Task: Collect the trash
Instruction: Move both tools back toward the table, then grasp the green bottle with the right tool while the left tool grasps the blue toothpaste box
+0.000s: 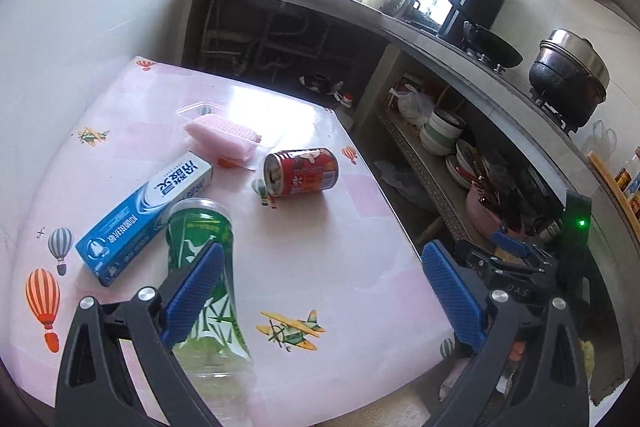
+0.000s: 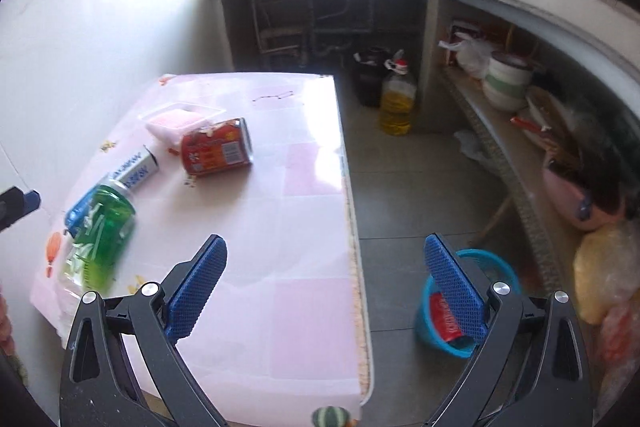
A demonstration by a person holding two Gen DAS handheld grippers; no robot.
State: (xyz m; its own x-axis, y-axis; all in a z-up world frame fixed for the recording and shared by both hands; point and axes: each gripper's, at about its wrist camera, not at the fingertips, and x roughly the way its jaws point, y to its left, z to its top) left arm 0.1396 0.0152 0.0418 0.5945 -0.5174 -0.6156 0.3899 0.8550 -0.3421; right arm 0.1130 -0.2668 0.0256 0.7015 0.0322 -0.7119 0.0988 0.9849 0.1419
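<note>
Left fingers: my left gripper (image 1: 320,291) stands spread to its widest and holds nothing; its blue ribbed pads (image 1: 192,295) frame bare tabletop at the lower centre of the left view.
Right fingers: my right gripper (image 2: 326,287) is likewise fully spread and empty, straddling the table's right edge at the lower centre of the right view.
Trash on table: a green-labelled clear plastic bottle (image 1: 208,267) lies at lower left, partly behind my left pad; a blue-and-white toothpaste carton (image 1: 144,223) lies just beside it, upper left; a red drinks can (image 1: 302,171) lies on its side near centre; a clear plastic tray (image 1: 208,113) with a pink sponge-like pad (image 1: 224,137) sits beyond, upper centre.
Bin: a blue round plastic basket (image 2: 480,267) stands on the floor at lower right of the right view, partly hidden by my right pad, with a red wrapper (image 2: 444,315) inside.
In the way: nothing stands between my spread fingers and the can.
Surface: a pink glossy table cover (image 1: 340,247) printed with balloons and small planes.
Room: a kitchen; a grey concrete counter (image 1: 440,43) runs across the top right, with a black pot (image 1: 568,75) on a burner, stacked bowls (image 1: 442,131) on the shelf below, a yellow oil jug (image 2: 396,103) on the grey tile floor (image 2: 420,195).
</note>
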